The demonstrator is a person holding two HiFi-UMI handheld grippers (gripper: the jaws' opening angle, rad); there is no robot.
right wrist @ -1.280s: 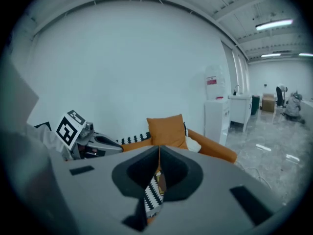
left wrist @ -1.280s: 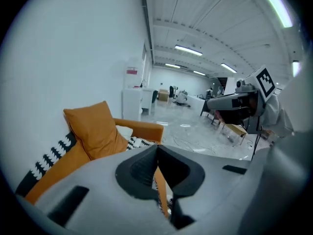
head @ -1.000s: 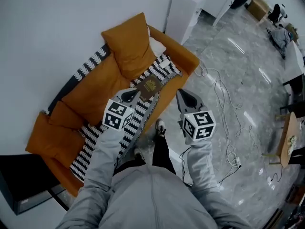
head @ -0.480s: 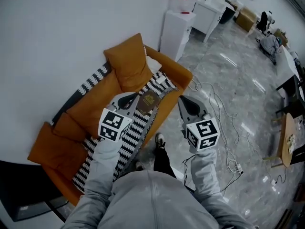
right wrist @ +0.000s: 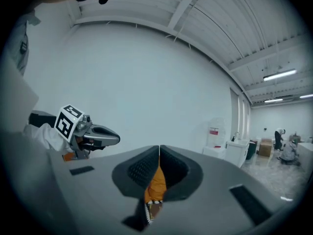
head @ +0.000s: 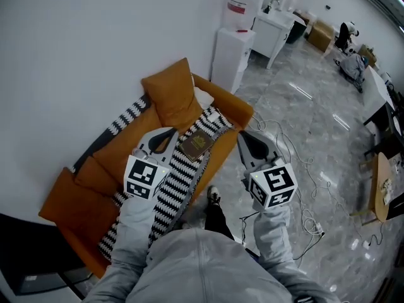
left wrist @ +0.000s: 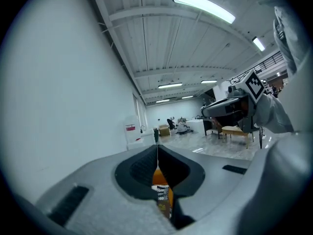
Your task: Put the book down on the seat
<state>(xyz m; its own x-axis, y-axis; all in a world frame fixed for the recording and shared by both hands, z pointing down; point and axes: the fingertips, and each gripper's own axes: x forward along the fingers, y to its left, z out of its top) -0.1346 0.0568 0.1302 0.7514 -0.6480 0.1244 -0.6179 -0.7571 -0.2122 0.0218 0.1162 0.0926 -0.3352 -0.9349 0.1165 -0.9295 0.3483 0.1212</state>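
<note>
A brown book (head: 196, 145) lies flat on the black-and-white zigzag throw (head: 170, 188) that covers the seat of the orange sofa (head: 120, 150). My left gripper (head: 168, 135) hovers just left of the book, jaws shut and empty, apart from it. My right gripper (head: 247, 139) hangs over the sofa's right arm, also shut with nothing in it. In the left gripper view the left gripper (left wrist: 157, 151) shows its jaws pressed together, with the right gripper (left wrist: 227, 107) beyond. In the right gripper view the right gripper (right wrist: 159, 153) is closed too, and the left gripper (right wrist: 93, 135) shows at the left.
An orange cushion (head: 170, 93) leans on the sofa back behind the book. A white water dispenser (head: 231, 49) stands by the wall past the sofa. Cables (head: 303, 169) trail over the grey floor on the right. A wooden chair (head: 382, 188) stands at the far right.
Both grippers have drawn back a little toward me and sit lower in the view. The book stays flat on the throw. The jaws have stayed shut.
</note>
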